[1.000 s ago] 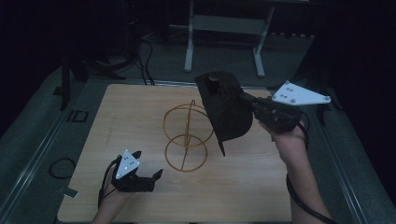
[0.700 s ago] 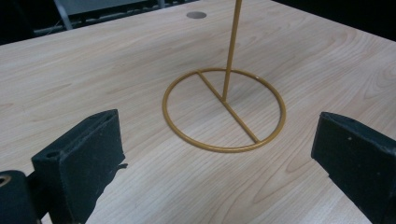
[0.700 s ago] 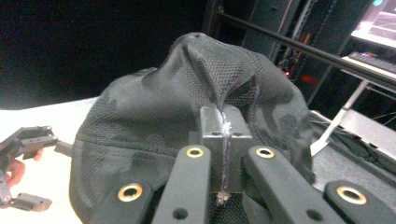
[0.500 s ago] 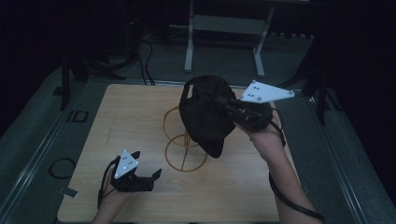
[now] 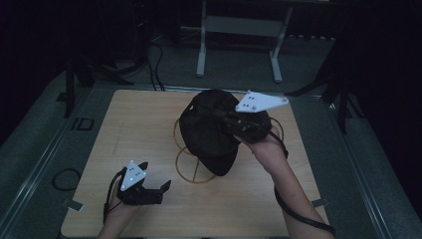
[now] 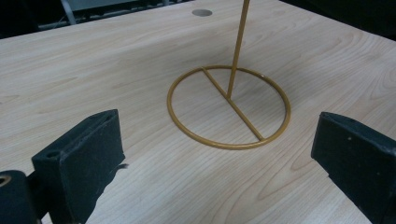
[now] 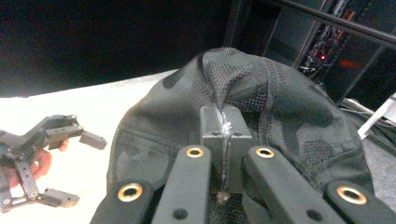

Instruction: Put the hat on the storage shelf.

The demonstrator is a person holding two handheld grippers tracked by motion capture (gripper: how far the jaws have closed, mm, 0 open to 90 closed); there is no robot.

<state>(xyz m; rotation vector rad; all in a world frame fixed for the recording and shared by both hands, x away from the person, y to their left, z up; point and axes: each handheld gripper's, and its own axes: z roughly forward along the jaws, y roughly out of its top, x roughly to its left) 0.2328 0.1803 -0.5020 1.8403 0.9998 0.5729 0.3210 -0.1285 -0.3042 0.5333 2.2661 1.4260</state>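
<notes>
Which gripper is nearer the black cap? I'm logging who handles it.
Right. The right gripper is shut on the black cap's fabric, holding it over the gold wire stand. The left gripper rests open on the table, apart from the cap.

A light wooden table (image 5: 149, 124) with pale grain is shown, bordered by dark flooring. A gold wire stand (image 6: 229, 107) is seen resting directly on it near the centre: a flat ring base crossed by one straight bar, from which a thin upright rod rises. A small round hole (image 6: 201, 12) is visible in the tabletop at its far side.
</notes>
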